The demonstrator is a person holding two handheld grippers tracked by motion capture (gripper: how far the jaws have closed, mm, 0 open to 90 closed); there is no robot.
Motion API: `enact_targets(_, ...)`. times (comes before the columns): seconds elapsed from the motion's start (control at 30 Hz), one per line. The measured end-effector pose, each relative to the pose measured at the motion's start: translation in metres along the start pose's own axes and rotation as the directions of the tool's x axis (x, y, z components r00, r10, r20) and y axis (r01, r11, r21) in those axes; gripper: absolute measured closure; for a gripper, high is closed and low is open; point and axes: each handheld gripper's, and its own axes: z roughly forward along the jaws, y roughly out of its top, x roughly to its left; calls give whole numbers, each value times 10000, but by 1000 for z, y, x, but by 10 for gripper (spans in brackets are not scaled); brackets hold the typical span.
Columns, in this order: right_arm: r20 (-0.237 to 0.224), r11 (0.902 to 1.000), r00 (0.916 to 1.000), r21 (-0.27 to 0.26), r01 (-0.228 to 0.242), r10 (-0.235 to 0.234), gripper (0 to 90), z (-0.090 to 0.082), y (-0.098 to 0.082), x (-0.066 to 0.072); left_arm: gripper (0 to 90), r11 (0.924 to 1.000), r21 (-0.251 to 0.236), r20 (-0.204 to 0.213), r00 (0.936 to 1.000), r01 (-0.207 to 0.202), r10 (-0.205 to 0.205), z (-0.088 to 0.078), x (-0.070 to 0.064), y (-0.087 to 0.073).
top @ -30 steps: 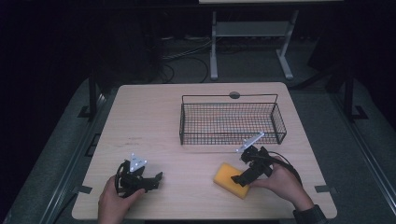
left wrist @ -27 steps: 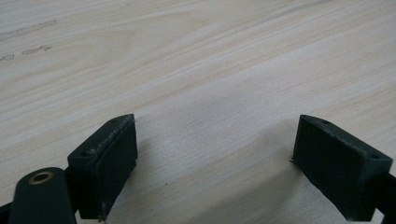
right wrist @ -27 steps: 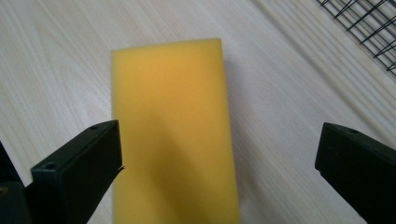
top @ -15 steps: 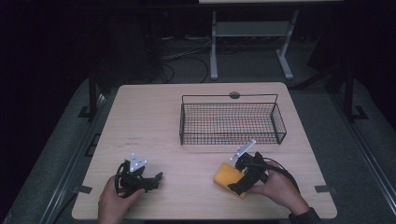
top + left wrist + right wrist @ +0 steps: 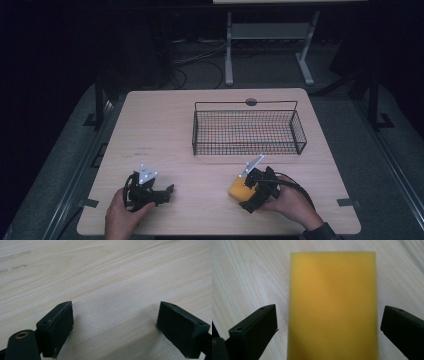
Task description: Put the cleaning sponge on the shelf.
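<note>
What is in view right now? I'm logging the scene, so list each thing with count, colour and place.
table: one, light wood, under everything.
wire basket: one, black, far right part of the table.
sponge: one, yellow, flat on the table near its front edge, between the open jaws of the right gripper.
white stand: one, on the dark floor beyond the table.
left gripper: one, black, open over bare wood at front left.
right gripper: one, black, open astride the sponge.
hands: two, at the near edge.

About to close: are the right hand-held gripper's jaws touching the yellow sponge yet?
Apart. The right gripper view shows bare table on both sides between the open right hand-held gripper and the yellow sponge.
</note>
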Motion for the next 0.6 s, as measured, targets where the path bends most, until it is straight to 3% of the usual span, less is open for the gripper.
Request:
enact_targets(0.17,36,9999,10000,101,87,-87,7,5,0,0,128,10000,-1,1,10000,-5,5,0,0,0)
enact_targets(0.6,118,9997,9996,58,244,-245,142,4,0,0,128,10000,-2,-1,10000,-2,2,0,0,0)
